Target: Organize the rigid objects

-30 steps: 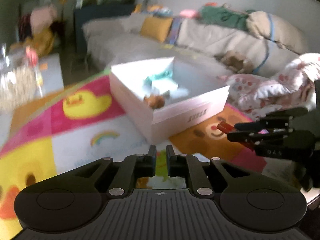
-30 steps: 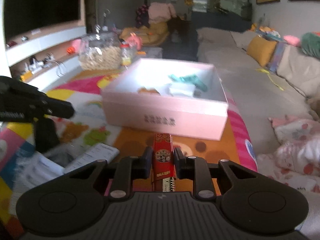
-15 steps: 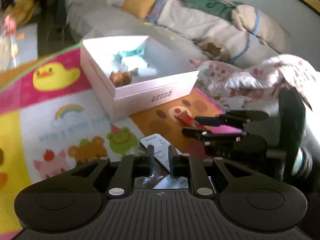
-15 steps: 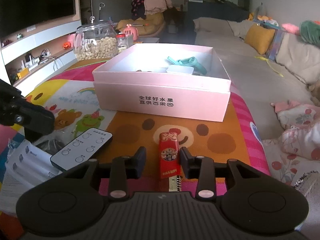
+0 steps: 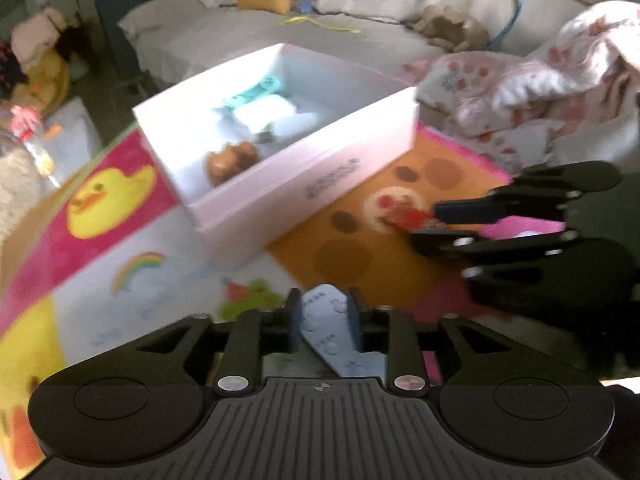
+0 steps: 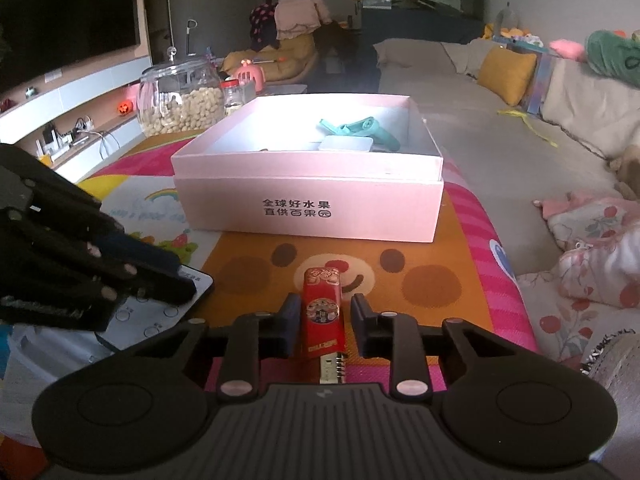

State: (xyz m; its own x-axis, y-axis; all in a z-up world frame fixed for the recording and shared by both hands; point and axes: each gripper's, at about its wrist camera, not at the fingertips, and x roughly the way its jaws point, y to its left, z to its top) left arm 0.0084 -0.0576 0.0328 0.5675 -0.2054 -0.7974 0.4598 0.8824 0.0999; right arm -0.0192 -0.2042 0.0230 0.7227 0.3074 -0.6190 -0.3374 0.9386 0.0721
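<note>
the pink box (image 6: 308, 208) stands toward the far end of the play mat (image 6: 472, 240), open at the top; inside it lie a teal tool (image 6: 360, 128), a flat white case (image 6: 346, 145) and, at its near-left corner in the left view, a brown lump (image 5: 232, 160) too blurred to name; so part of the sorting looks done

two things are left on the mat in front of the box: a red tin (image 6: 322, 308) on the orange bear patch near the mat's near edge, and a white remote (image 5: 332, 328) just beside it toward the left side

the right gripper (image 6: 325, 320) has the tin between its jaws, which are closing; a thin gap shows on each side of the tin, so the pads do not seem to press yet and the tin rests on the mat, not lifted

the left gripper (image 5: 323, 316) sits over the remote with its jaws opening; the remote lies slantwise between them on the mat, and no grasp shows, though the left view is blurred; in the right view its fingers (image 6: 160, 276) lie across the remote's far end

by my reading both hands are at the pick-up step; what remains is to clamp each thing, carry it over the box's near wall and set it down in the free floor at the near side, clear of the white case; a paper stack (image 6: 36, 360) at the mat's near-left corner may also need a place, though i cannot tell
</note>
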